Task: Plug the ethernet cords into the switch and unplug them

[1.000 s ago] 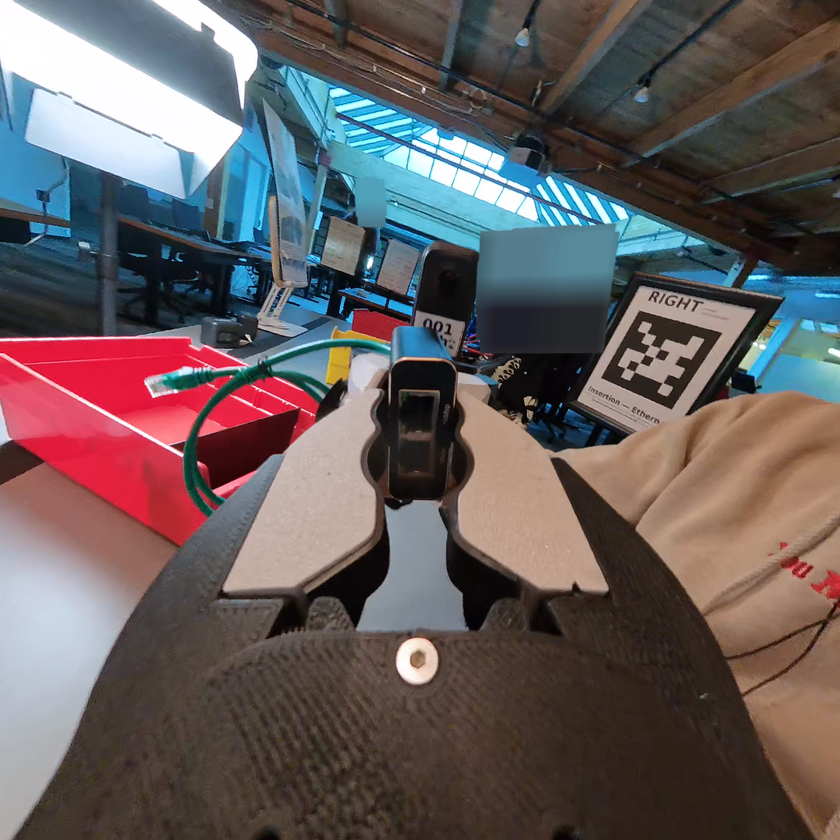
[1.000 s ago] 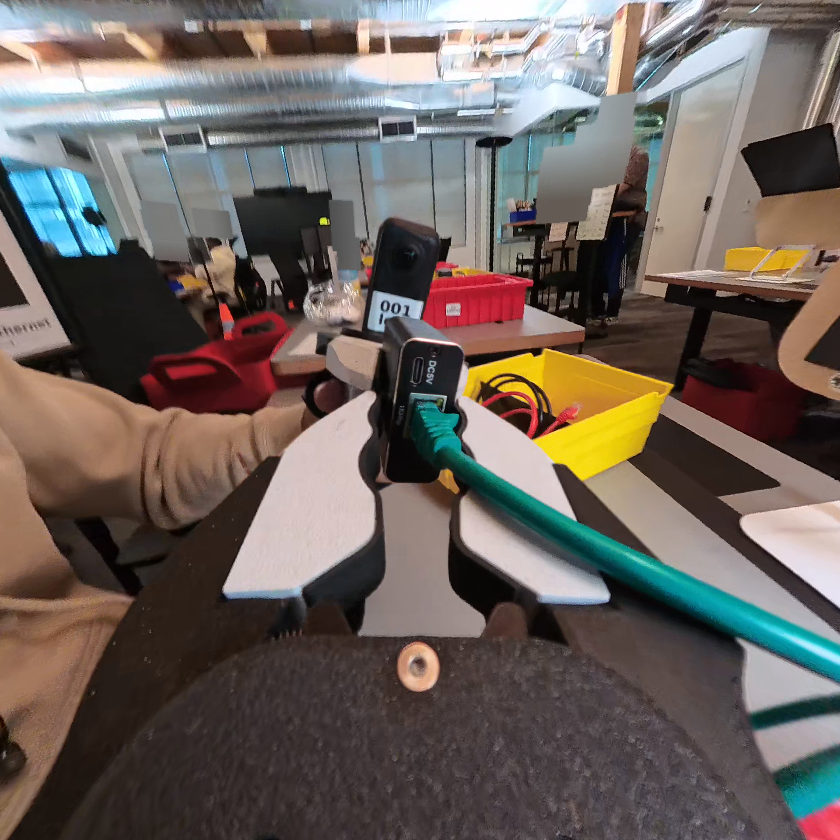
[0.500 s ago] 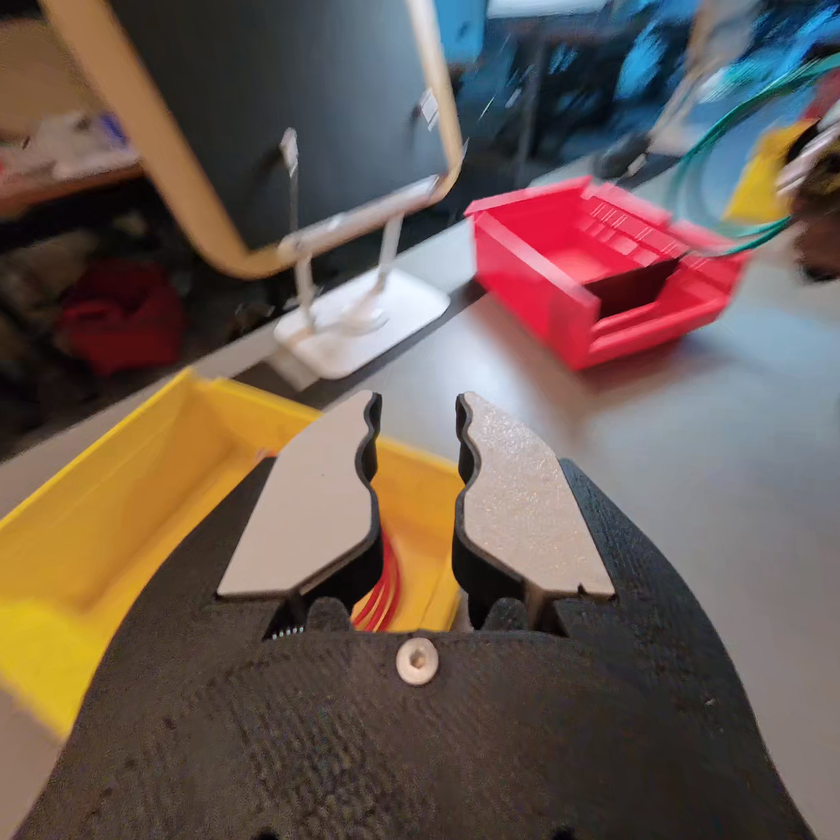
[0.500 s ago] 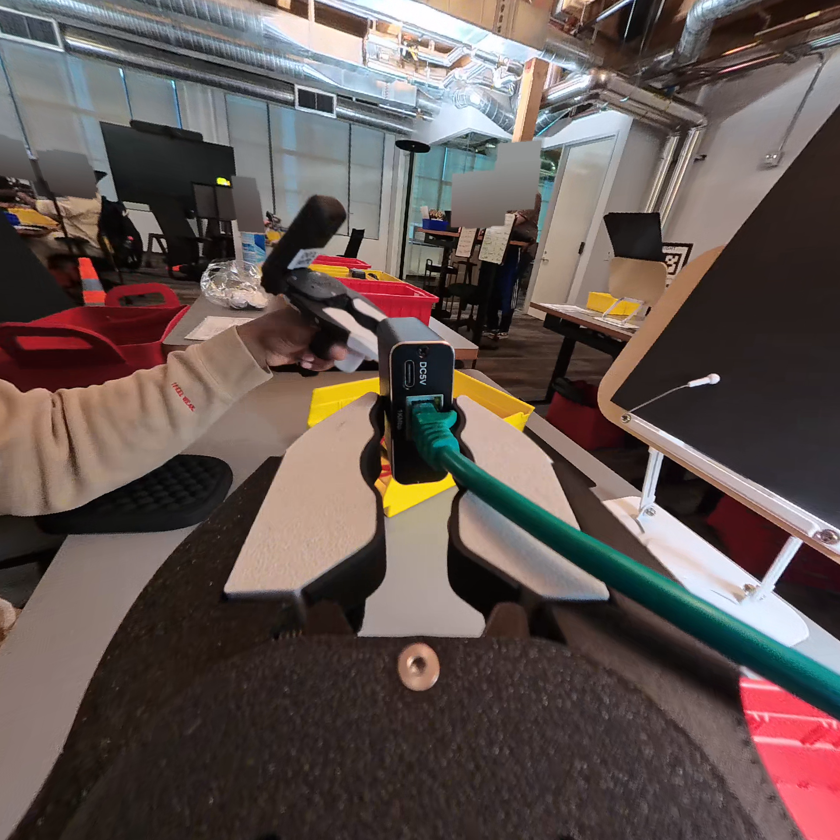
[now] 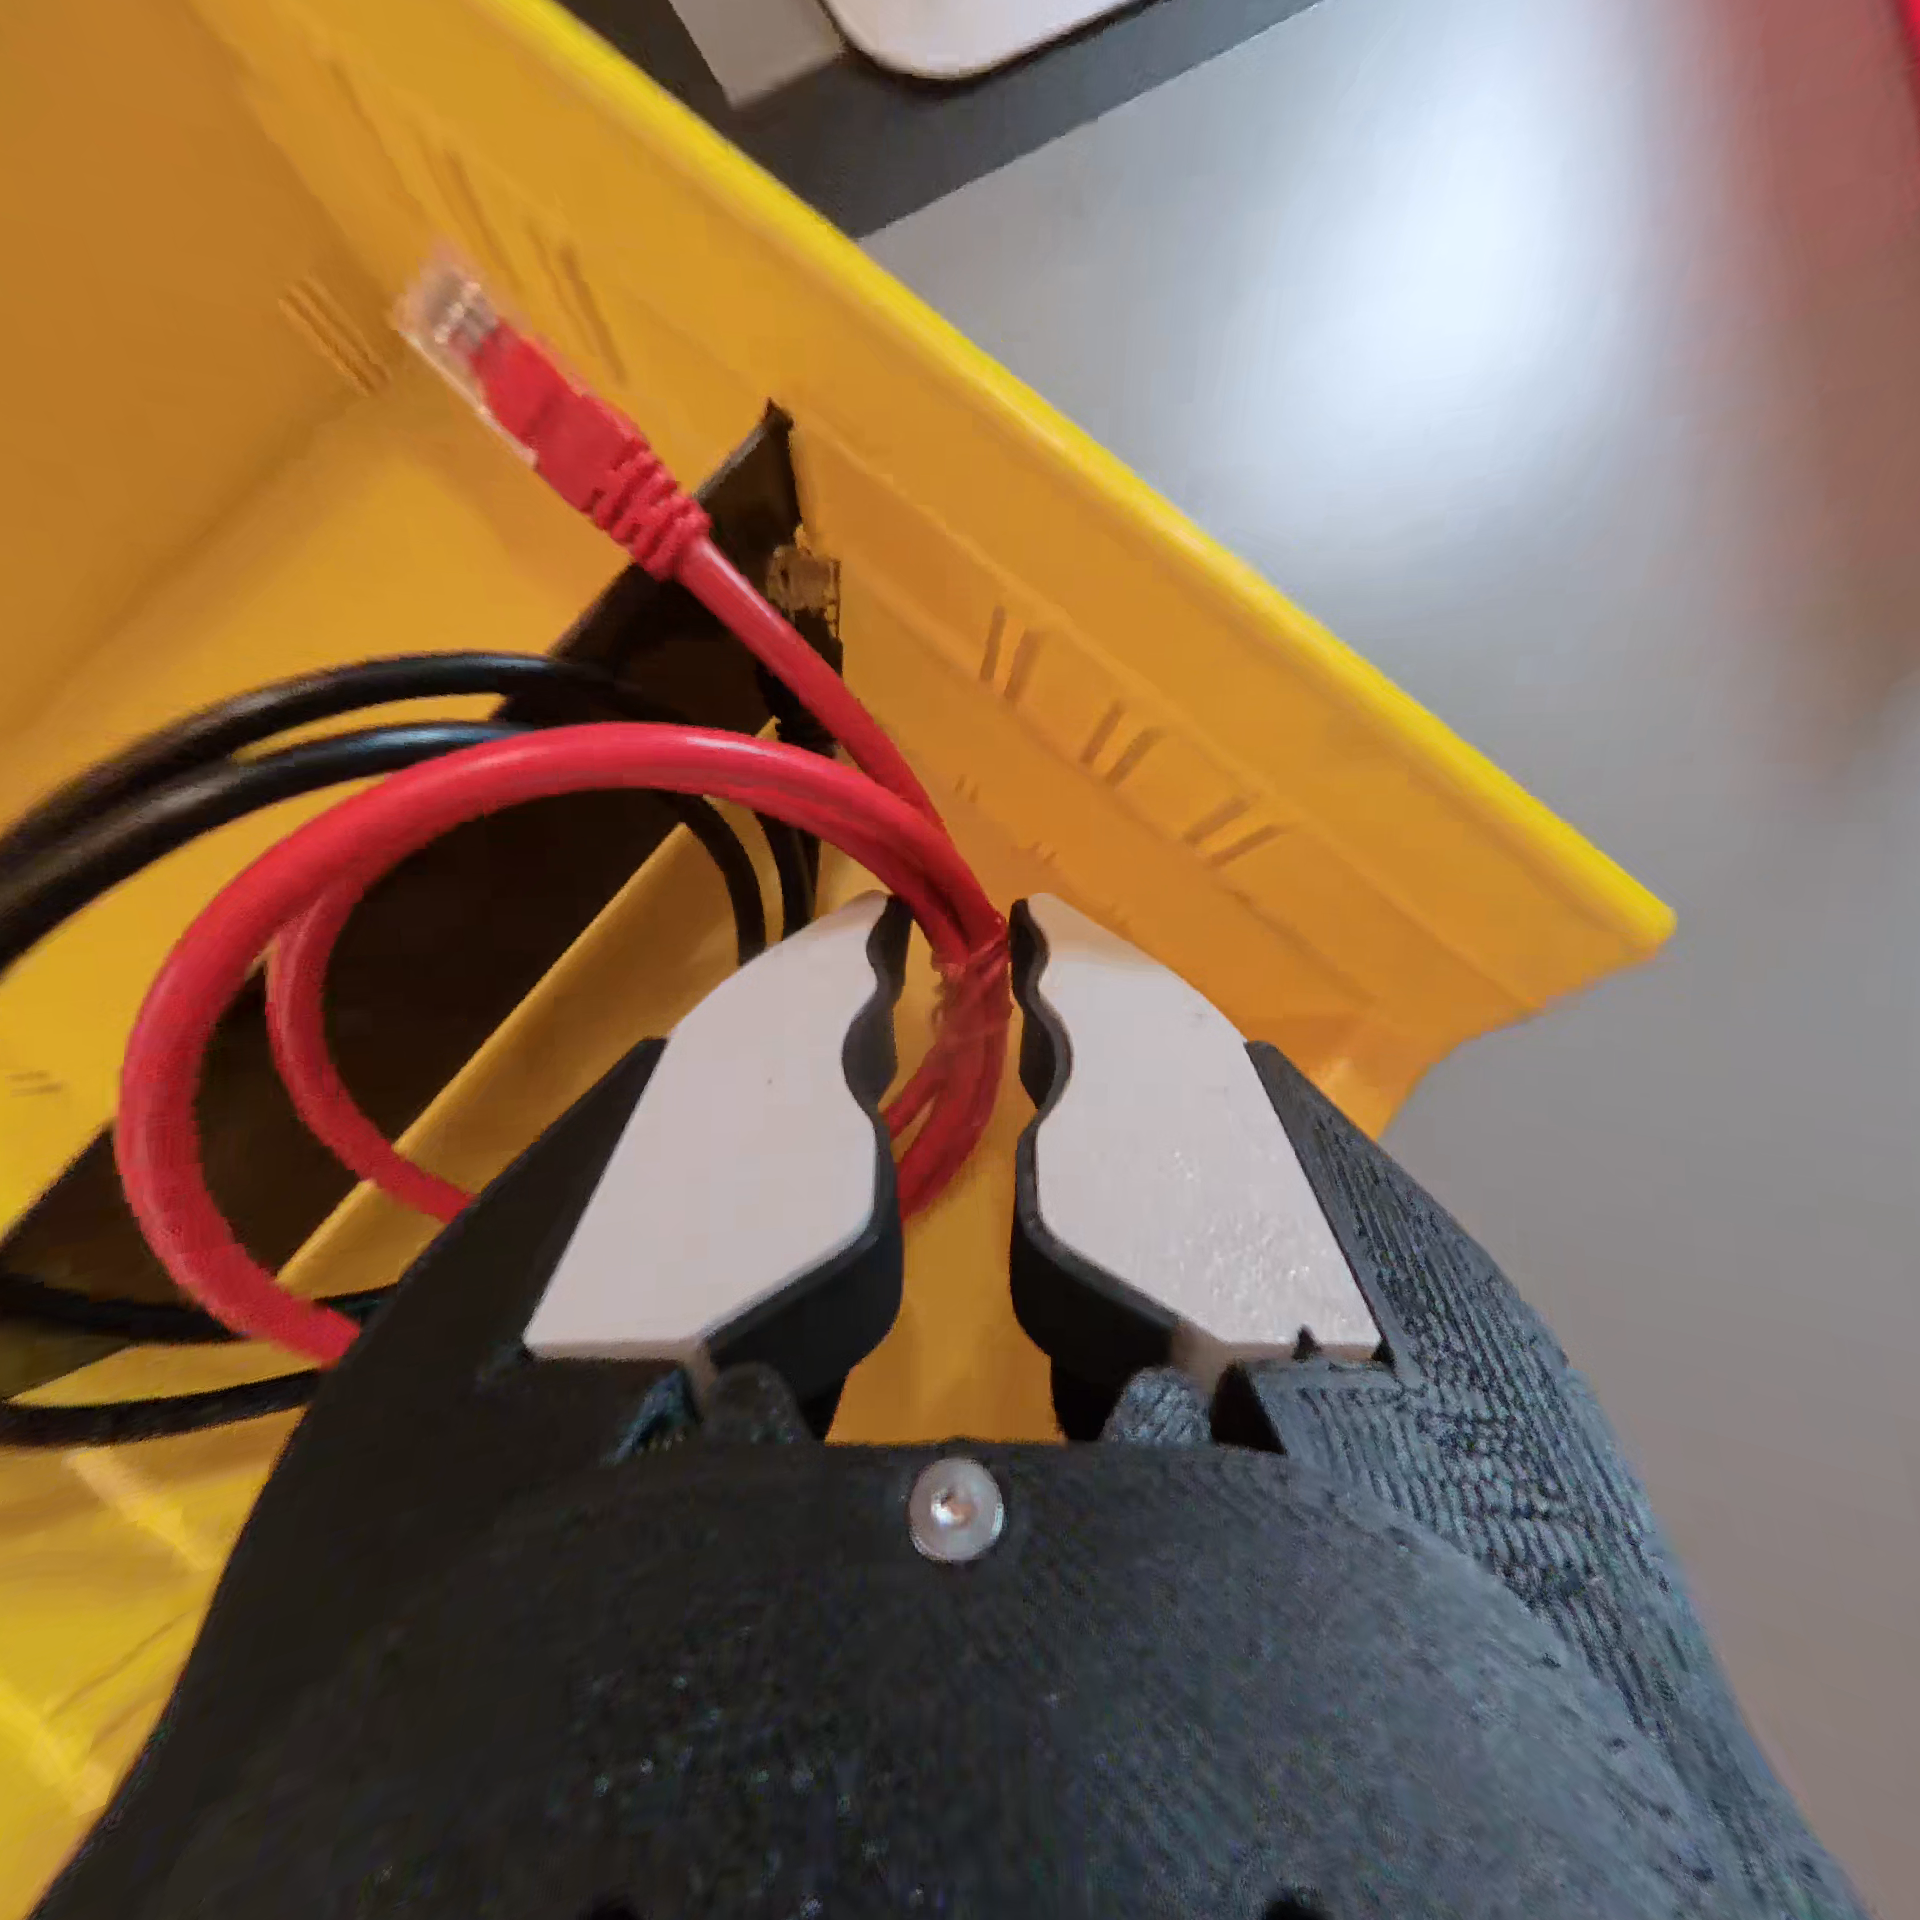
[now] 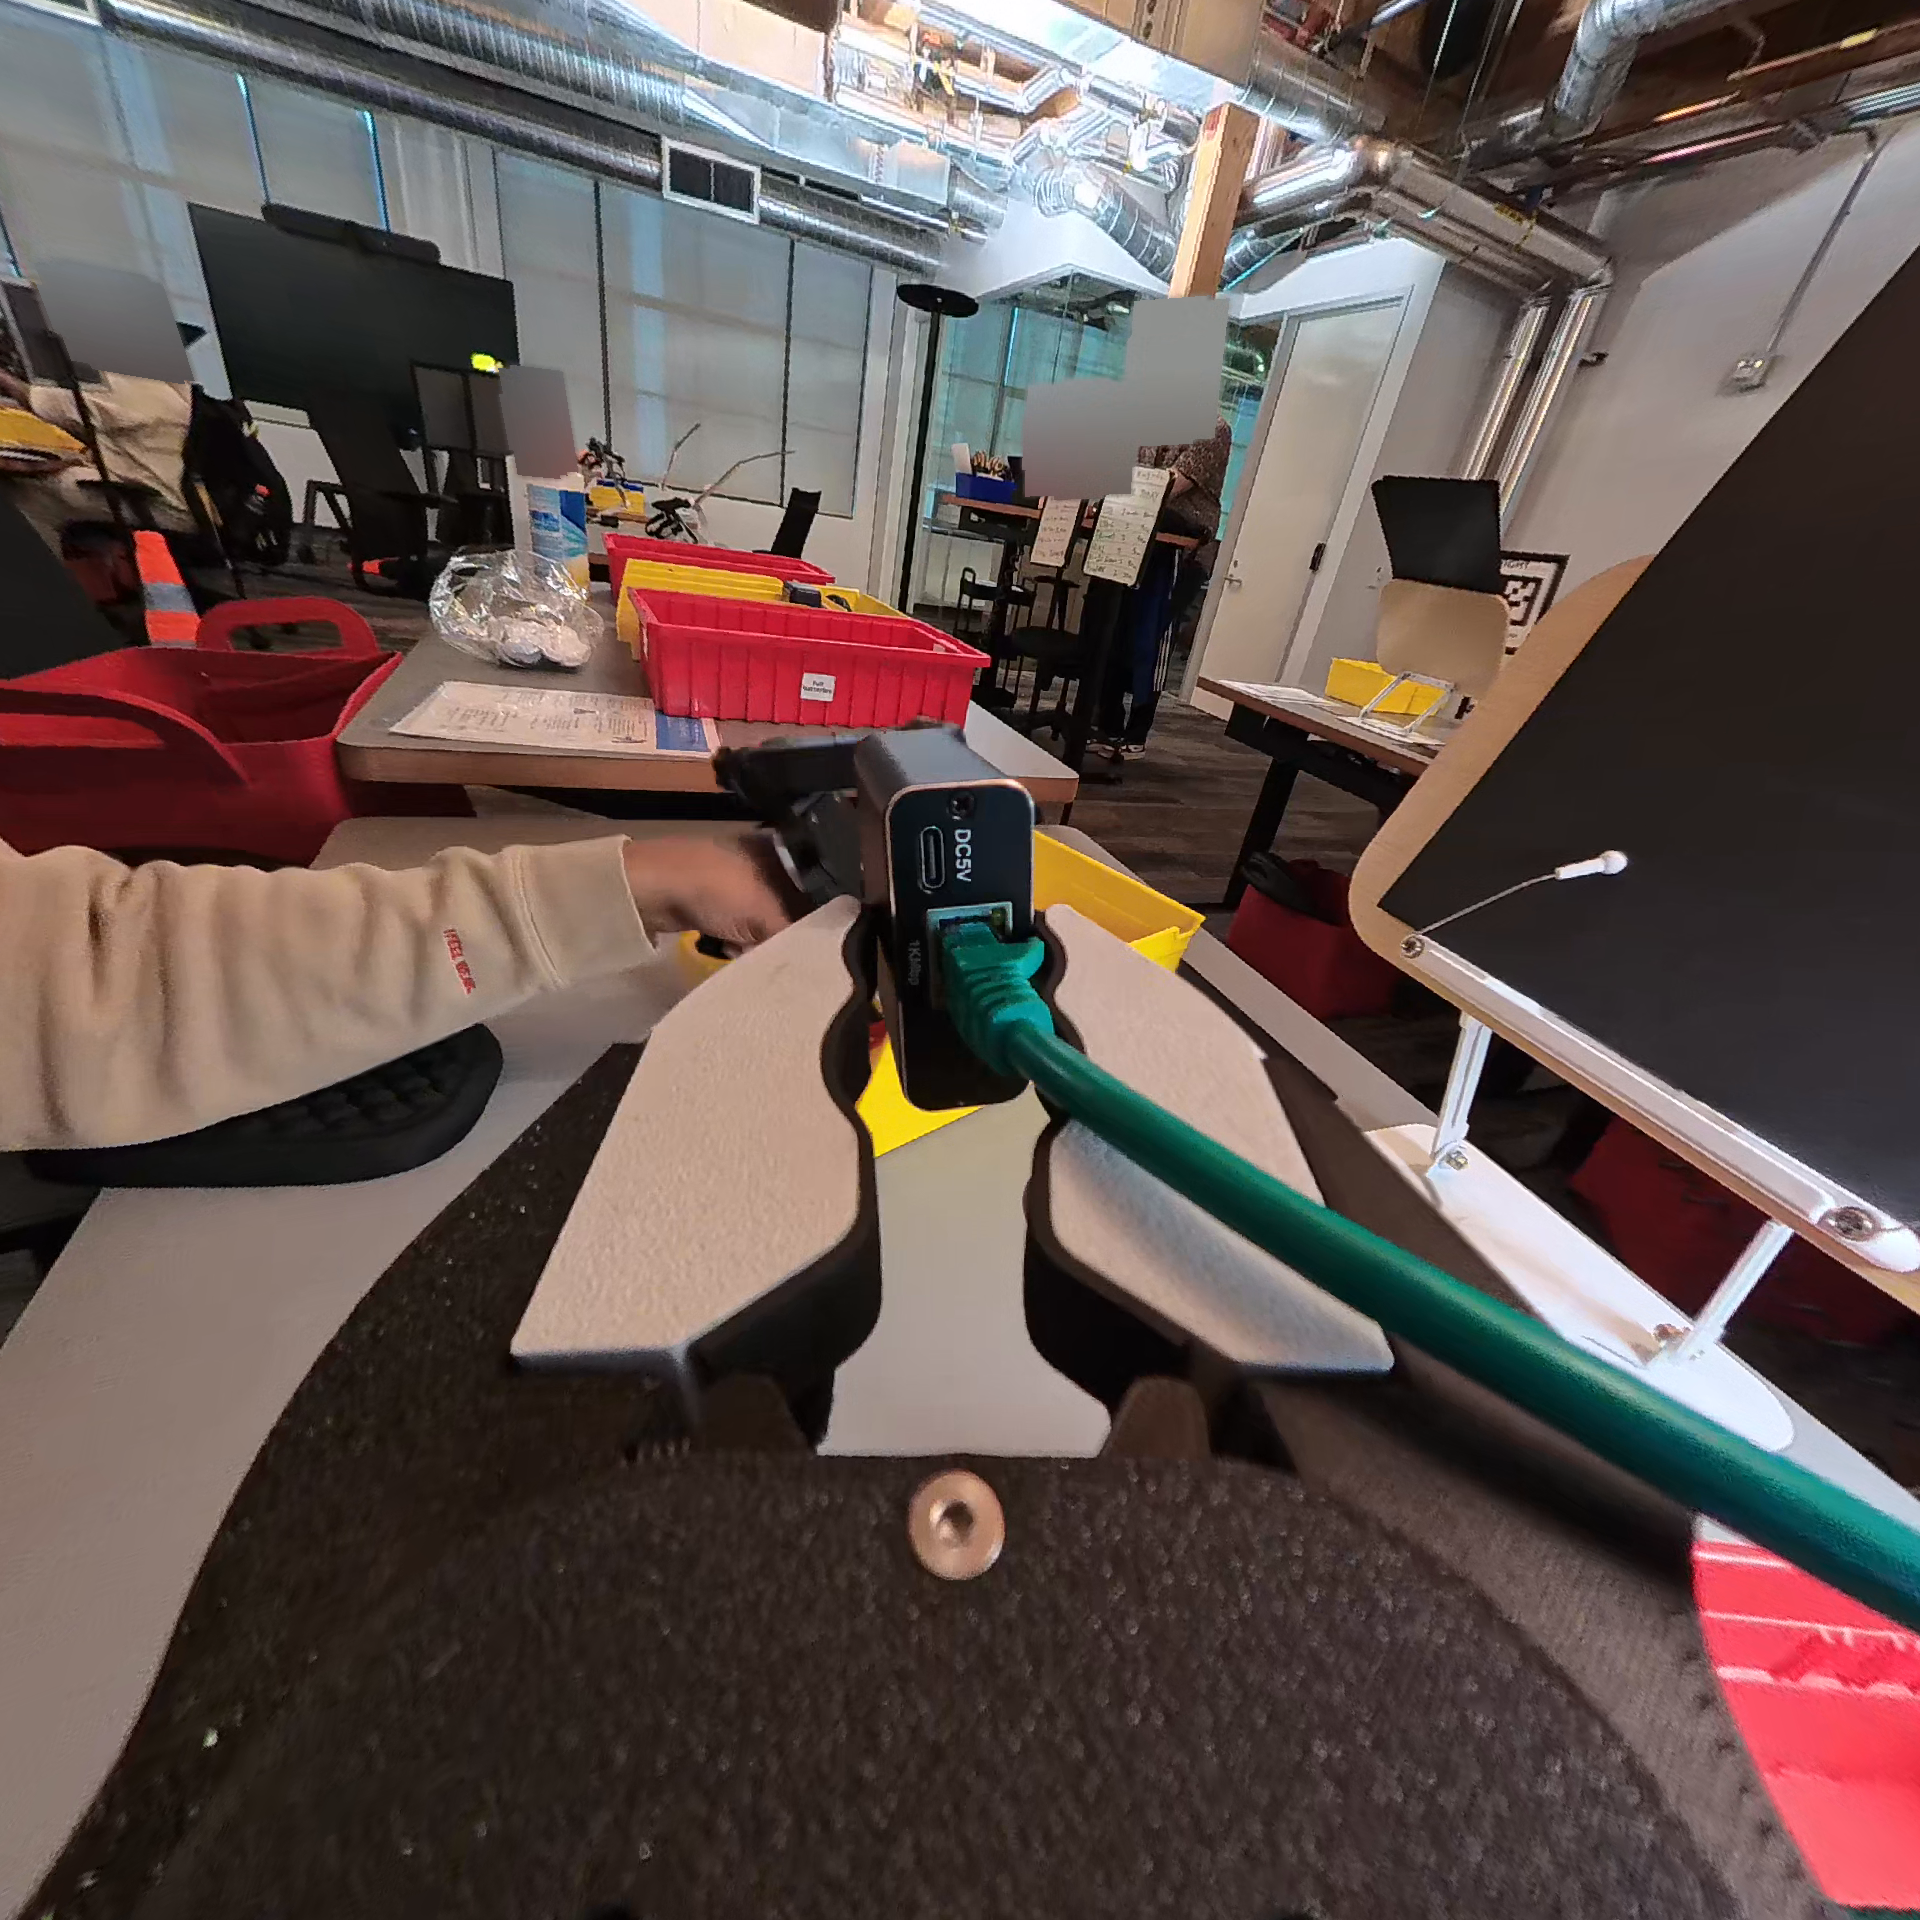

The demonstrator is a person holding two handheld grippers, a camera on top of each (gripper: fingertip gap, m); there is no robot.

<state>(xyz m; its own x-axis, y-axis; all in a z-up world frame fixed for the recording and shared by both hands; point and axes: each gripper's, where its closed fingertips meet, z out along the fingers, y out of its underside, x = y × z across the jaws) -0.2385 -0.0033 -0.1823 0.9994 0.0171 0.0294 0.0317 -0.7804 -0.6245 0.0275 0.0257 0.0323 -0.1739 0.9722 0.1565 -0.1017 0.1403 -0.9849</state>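
- Nearest, left gripper (image 5: 951, 914): fingers parted, with a taped bundle of the red ethernet cord (image 5: 312, 935) lying in the gap between them; no firm clamp can be made out.
- Red ethernet cord, continued: coiled in loops ahead and left of the left fingertips; its clear-tipped plug (image 5: 488, 353) rises free, farther ahead and left.
- Black cable (image 5: 312, 707): looped beside the red coils, left of the tips.
- Yellow bin (image 5: 1143, 665): holds both cords; its side wall runs just right of the left fingertips, a black divider standing ahead.
- Right gripper (image 6: 951, 914): clenched on the switch (image 6: 951, 935), a small dark box held upright between the fingertips.
- Green ethernet cord (image 6: 1351, 1278): plugged into the switch's lower port, trailing back over the right finger.
- Person's hand (image 6: 707, 894): just left beyond the switch, cream sleeve leading to it.
- Red bin (image 6: 800, 665): well beyond, on a far table.
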